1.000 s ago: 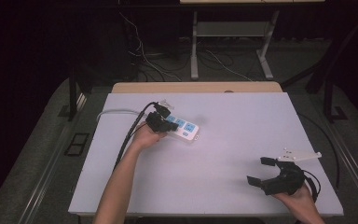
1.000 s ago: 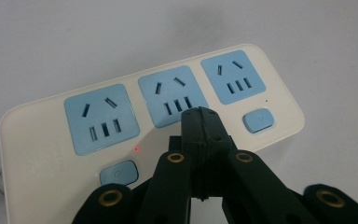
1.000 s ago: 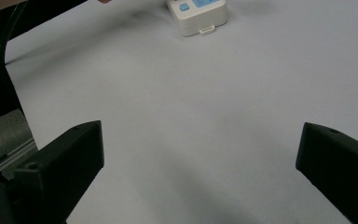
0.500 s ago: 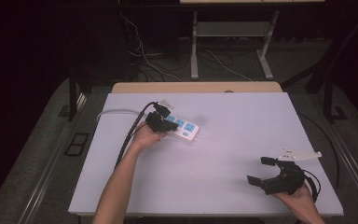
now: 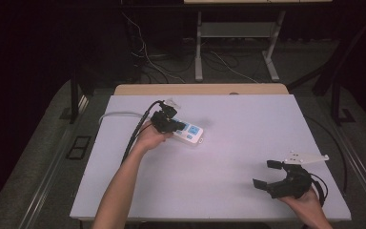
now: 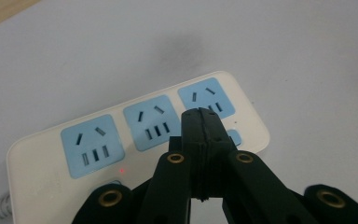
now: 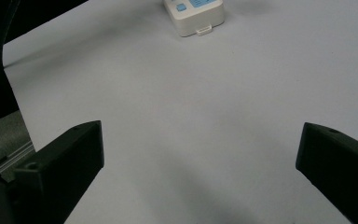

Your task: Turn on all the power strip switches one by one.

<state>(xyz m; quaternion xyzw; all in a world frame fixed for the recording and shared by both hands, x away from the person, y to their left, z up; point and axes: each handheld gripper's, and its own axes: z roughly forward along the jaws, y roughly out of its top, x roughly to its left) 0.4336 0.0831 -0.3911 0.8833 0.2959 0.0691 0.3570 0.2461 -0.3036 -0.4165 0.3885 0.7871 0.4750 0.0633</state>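
- Power strip: white body, three blue socket faces, lies flat on the white table, left of centre toward the far edge. Its cord trails off to the left edge.
- Left claw: jaws clenched together, nothing between them. The joined tips sit over the strip's near long edge, just beside a small blue button below the end socket; whether they touch it I cannot tell.
- Judgement: jaws pressed shut make one blunt tip, suited to poking a switch rather than grasping. A small red dot shows on the strip's face, likely an indicator.
- Right claw: jaws spread wide, nothing held, parked near the table's front right corner, well apart from the strip. Judgement: kept clear so the left side works unobstructed.
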